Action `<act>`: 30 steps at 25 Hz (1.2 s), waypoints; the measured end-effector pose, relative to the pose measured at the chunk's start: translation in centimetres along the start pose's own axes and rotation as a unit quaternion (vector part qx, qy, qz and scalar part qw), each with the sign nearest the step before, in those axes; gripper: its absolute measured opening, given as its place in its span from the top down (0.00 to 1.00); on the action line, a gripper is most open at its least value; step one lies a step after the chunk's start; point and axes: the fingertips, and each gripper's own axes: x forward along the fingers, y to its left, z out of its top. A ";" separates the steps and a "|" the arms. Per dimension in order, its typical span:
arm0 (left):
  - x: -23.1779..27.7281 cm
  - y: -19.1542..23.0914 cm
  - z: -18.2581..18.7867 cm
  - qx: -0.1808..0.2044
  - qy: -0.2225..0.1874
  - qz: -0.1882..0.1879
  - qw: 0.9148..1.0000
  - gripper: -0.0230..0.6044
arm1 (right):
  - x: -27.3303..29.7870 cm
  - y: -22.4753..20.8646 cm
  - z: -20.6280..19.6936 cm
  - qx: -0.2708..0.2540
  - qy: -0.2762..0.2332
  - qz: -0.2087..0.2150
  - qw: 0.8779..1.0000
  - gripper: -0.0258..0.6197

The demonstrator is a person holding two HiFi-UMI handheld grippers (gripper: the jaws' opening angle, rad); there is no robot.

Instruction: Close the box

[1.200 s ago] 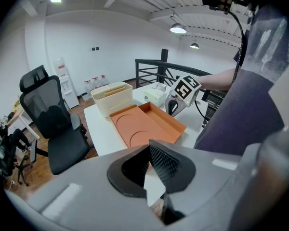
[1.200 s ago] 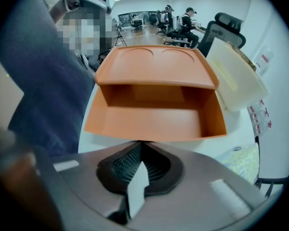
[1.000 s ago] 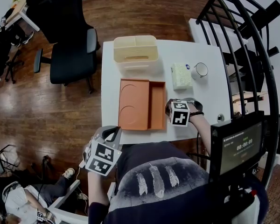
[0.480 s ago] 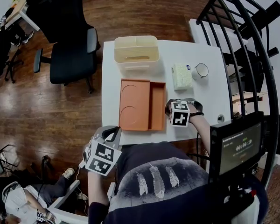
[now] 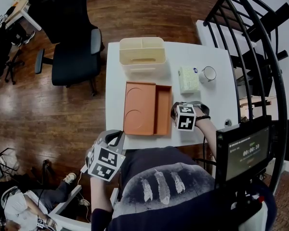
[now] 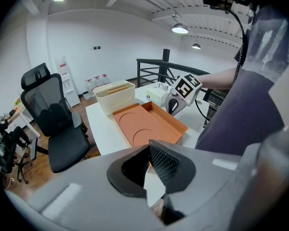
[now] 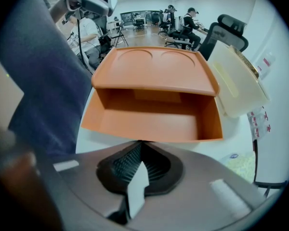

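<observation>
your right gripper [image 5: 176,113] sits just beside the right wall of the opened flat orange box [image 5: 147,108] on the white rectangular table [image 5: 216,97]; your left gripper [image 5: 113,141] hangs off the table's near-left corner.

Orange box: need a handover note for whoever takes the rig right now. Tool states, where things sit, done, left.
Left tool: shut, empty, held off the near left corner of the white table, away from the box.
Right tool: shut, empty, close to the tray's right wall and pointing at it.
Orange rectangular box: mid-table, fully open; its lid lies flat along the tray's left side.
Done: nothing on the closing yet.
Left: swing the lid over the tray and press it down.
</observation>
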 end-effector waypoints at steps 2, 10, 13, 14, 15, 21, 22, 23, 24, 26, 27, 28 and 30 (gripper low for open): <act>0.1 0.0 -0.3 -0.005 0.001 -0.001 1.000 0.94 | 0.1 -0.5 0.0 -0.003 0.000 -0.010 1.000 0.96; 0.2 0.2 -0.3 -0.004 -0.003 -0.002 1.000 0.94 | 0.1 -0.7 0.2 -0.005 0.003 -0.010 1.000 0.96; 0.4 0.2 -0.5 -0.008 -0.005 -0.004 1.000 0.94 | 0.0 -0.6 0.6 0.000 -0.003 -0.007 1.000 0.96; 0.4 0.2 -0.5 -0.008 -0.006 -0.005 1.000 0.94 | -0.1 -0.8 0.8 0.001 -0.007 -0.010 1.000 0.96; 0.4 0.2 -0.4 -0.009 -0.006 -0.005 1.000 0.94 | -0.2 -0.9 1.1 0.002 -0.011 -0.012 1.000 0.96; -0.1 0.7 -0.5 -0.010 -0.004 -0.002 1.000 0.94 | -0.4 -1.2 2.1 -0.007 -0.012 -0.011 1.000 0.96; -0.1 0.7 -0.6 -0.011 -0.004 -0.002 1.000 0.94 | -0.4 -1.2 2.2 -0.007 -0.012 -0.011 1.000 0.96; -0.1 0.8 -0.7 -0.012 -0.004 -0.001 1.000 0.94 | -0.3 -1.2 2.2 -0.007 -0.011 -0.011 1.000 0.96; -0.2 0.9 -0.7 -0.012 -0.005 -0.001 1.000 0.94 | -0.3 -1.2 2.2 -0.007 -0.010 -0.011 1.000 0.96; -0.4 1.1 -0.5 -0.008 -0.005 0.000 1.000 0.94 | -0.3 -1.2 2.3 -0.008 -0.009 -0.011 1.000 0.96; -0.4 1.1 -0.5 -0.008 -0.005 0.000 1.000 0.94 | -0.4 -1.2 2.3 -0.008 -0.008 -0.011 1.000 0.96; -0.4 1.1 -0.5 -0.010 -0.006 0.000 1.000 0.94 | -0.4 -1.3 2.3 -0.008 -0.008 -0.012 1.000 0.96; -0.2 1.0 -0.7 -0.014 -0.007 -0.001 1.000 0.94 | -0.6 -1.4 2.4 -0.008 -0.010 -0.014 1.000 0.96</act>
